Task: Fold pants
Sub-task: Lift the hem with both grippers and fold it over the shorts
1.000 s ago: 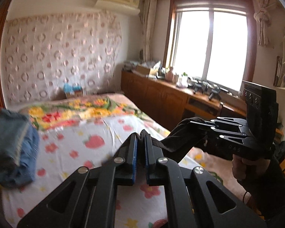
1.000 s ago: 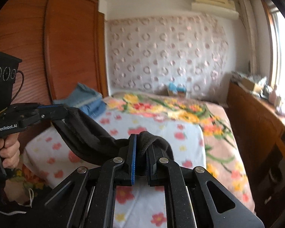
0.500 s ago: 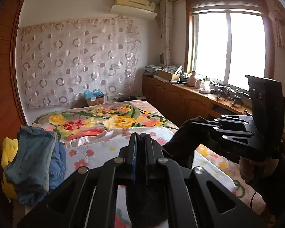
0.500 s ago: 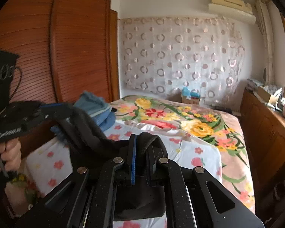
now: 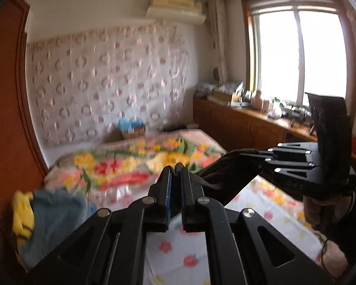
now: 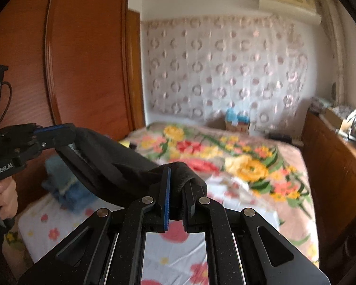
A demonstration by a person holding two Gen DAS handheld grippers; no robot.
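My left hand-held gripper [image 5: 175, 178] is pressed together, pinching one end of the black pants [image 6: 111, 161]. The dark cloth stretches in the air from it across to my right hand-held gripper [image 6: 176, 182], which is likewise clamped on a bunched fold of the pants. Below and ahead of both grippers lies the bed [image 6: 237, 166] with its flowered cover. To the left of my left gripper, a heap of blue clothes [image 5: 57, 216] sits on the bed's edge.

A bed [image 6: 294, 190] carries a white sheet printed with small flowers [image 6: 178, 256], spread over a bright floral cover [image 5: 130, 166]. Folded blue garments [image 5: 57, 216] lie piled at its wardrobe-side edge, touching something yellow [image 5: 23, 216].
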